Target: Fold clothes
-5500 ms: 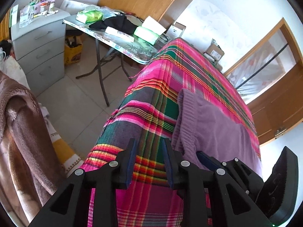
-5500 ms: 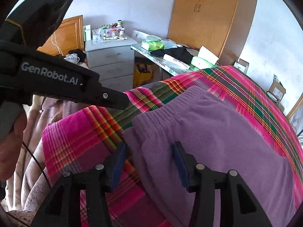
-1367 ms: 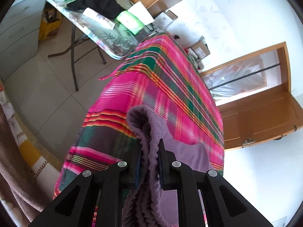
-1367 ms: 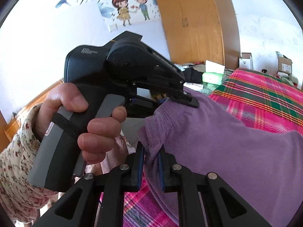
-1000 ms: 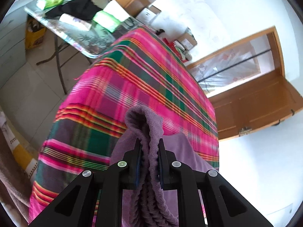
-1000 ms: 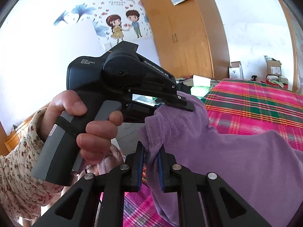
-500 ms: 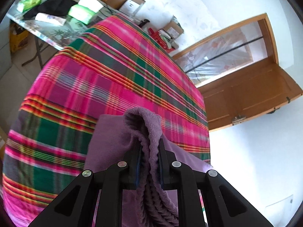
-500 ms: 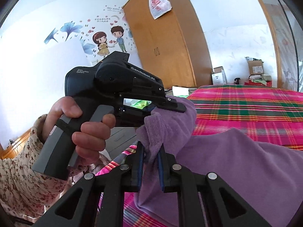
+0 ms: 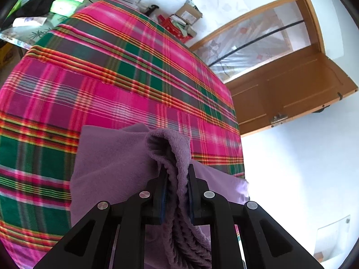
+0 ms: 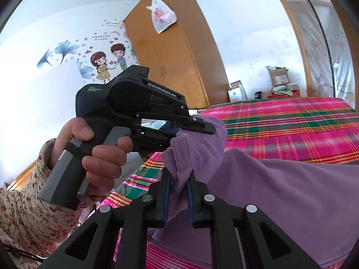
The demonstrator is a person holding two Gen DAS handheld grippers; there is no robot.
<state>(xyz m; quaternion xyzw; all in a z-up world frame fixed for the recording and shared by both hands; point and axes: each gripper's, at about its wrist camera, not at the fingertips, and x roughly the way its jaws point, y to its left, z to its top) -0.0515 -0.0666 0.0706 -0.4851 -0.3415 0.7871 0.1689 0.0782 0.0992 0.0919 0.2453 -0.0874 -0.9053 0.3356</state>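
A purple fleece garment (image 9: 112, 163) lies on a bed with a pink, green and red plaid cover (image 9: 101, 78). My left gripper (image 9: 176, 174) is shut on a bunched edge of it, lifted above the bed. My right gripper (image 10: 178, 179) is shut on another part of the same raised edge (image 10: 197, 148), close beside the left one. In the right wrist view the rest of the garment (image 10: 280, 192) drapes down to the right over the plaid cover (image 10: 291, 121). The black left gripper body (image 10: 134, 112) sits in a person's hand (image 10: 98, 154) with a floral sleeve.
A side table (image 9: 33, 22) with green packets and dark cloth stands past the bed's far left corner. Cardboard boxes (image 9: 186, 13) sit by the wall. A wooden door (image 9: 291, 94) is on the right. A wooden wardrobe (image 10: 179, 53) with a hanging plastic bag stands behind.
Both grippers closed on the garment's edge and lifted it. Over the last second they have carried it forward over the bed, so more cover and the door now show.
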